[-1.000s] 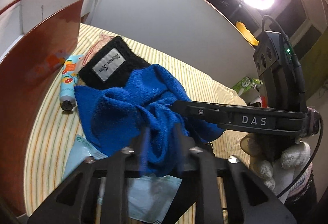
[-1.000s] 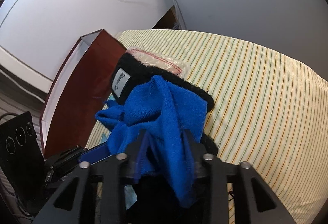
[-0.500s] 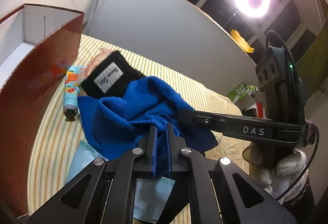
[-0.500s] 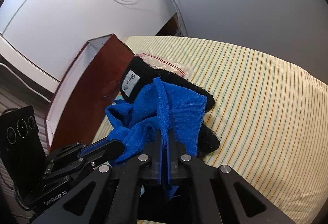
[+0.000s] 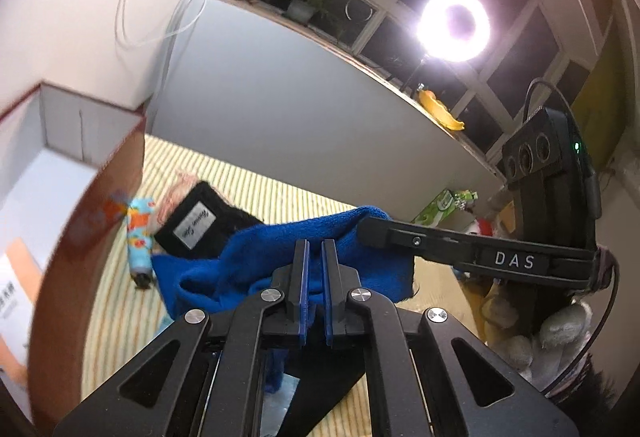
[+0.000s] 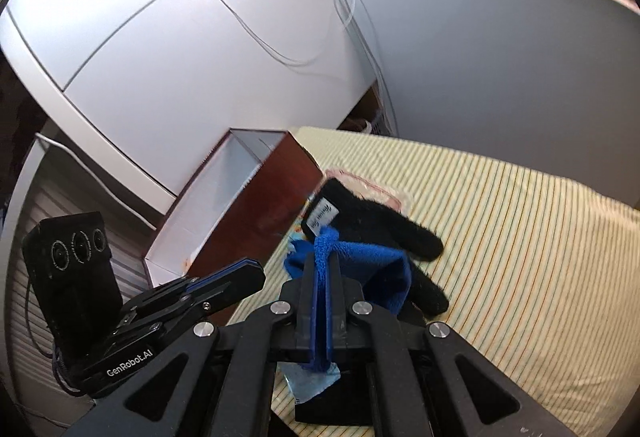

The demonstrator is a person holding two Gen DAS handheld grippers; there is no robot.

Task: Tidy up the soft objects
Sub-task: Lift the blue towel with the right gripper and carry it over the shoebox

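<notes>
Your left tongs (image 5: 314,249) and right tongs (image 6: 321,265) both clamped on blue towel (image 5: 256,257), lifted above striped surface (image 6: 520,237); beyond it black glove (image 6: 372,217), far left red box (image 6: 276,197)

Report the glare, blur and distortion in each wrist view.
Left wrist view: the ring light blows out to white glare, the red box and patterned tube smear with motion blur. Right wrist view: even light, no glare; fisheye bends the wall panels and striped cloth.
</notes>
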